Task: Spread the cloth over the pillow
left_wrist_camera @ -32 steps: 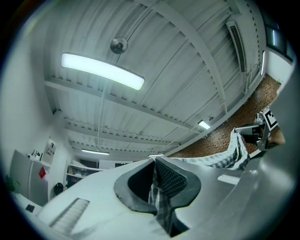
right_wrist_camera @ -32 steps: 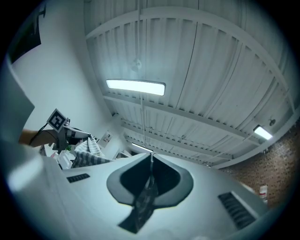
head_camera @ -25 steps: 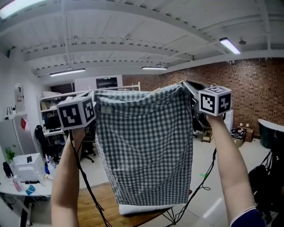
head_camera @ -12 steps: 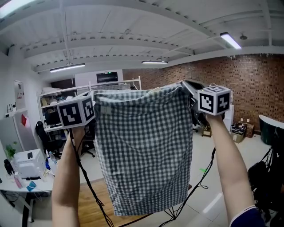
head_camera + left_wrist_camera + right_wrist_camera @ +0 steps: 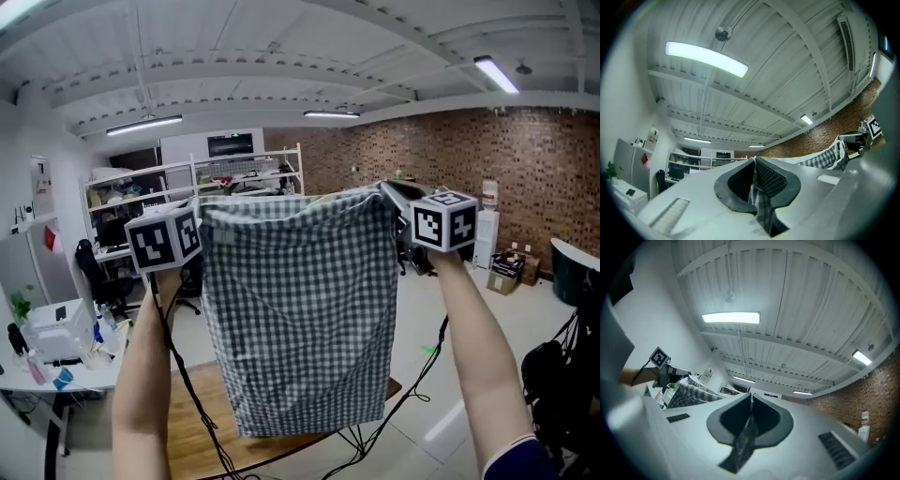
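grey-and-white gingham cloth (image 5: 302, 309), black-and-white marker cubes (image 5: 165, 240), red brick wall (image 5: 525, 178)

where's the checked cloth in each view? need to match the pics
Head view: cloth hangs centre frame as a flat sheet.
Left gripper view: cloth at bottom centre, pinched in the jaws; its top edge runs off to the right.
Right gripper view: cloth at bottom centre in the jaws, the rest bunched at left.
Shared landmark: brick wall, on the right in all three.

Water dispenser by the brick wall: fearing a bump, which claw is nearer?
Right. The right claw grips the cloth corner toward the dispenser; the left claw grips the opposite corner.
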Motion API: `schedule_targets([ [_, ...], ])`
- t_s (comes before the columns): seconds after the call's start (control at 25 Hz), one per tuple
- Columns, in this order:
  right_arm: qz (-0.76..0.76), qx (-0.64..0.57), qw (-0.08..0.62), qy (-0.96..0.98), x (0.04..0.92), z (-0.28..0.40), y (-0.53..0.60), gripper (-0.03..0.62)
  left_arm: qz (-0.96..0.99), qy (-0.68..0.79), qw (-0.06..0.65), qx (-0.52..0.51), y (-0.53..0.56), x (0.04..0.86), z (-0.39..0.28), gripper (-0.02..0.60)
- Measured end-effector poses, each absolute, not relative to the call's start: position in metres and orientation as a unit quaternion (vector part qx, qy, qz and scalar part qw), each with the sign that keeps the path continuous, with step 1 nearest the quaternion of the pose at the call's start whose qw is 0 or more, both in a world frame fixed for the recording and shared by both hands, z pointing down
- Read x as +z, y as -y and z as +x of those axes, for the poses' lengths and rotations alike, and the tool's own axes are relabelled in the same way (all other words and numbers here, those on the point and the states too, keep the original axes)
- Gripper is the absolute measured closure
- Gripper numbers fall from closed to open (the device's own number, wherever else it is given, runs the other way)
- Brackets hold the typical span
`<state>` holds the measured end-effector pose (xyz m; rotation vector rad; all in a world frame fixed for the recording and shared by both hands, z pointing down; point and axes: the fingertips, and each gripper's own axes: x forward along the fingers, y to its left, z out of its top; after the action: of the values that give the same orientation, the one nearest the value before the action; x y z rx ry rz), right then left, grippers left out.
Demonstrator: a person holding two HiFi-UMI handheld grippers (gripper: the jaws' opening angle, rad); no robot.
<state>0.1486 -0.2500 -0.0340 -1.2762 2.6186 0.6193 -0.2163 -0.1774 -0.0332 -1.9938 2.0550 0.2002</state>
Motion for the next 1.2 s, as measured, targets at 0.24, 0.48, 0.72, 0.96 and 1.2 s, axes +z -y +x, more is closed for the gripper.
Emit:
schedule_targets([
  [0.24, -0.414, 0.190, 0.072, -0.887, -0.007, 0.137, 0.281, 0.583, -0.676, -0.725, 0.117, 0.070, 0.202, -0.006, -0.229, 0.566],
  [0.48, -0.408, 0.172, 0.051, -0.895, 0.017, 0.126, 0.316, 0.583, -0.667, -0.735, 0.105, 0.064, 0.230, 0.012, -0.238, 0.566],
  [0.72, -0.407, 0.159, 0.043, -0.898, 0.032, 0.104, 0.354, 0.583, -0.662, -0.742, 0.092, 0.052, 0.263, 0.028, -0.259, 0.566],
  [0.96, -0.413, 0.150, 0.034, -0.898, 0.048, 0.080, 0.401, 0.583, -0.666, -0.741, 0.072, 0.041, 0.316, 0.051, -0.285, 0.566],
  [1.2, -0.420, 0.138, 0.020, -0.897, 0.067, 0.066, 0.457, 0.583, -0.673, -0.737, 0.056, 0.034, 0.377, 0.070, -0.301, 0.566],
])
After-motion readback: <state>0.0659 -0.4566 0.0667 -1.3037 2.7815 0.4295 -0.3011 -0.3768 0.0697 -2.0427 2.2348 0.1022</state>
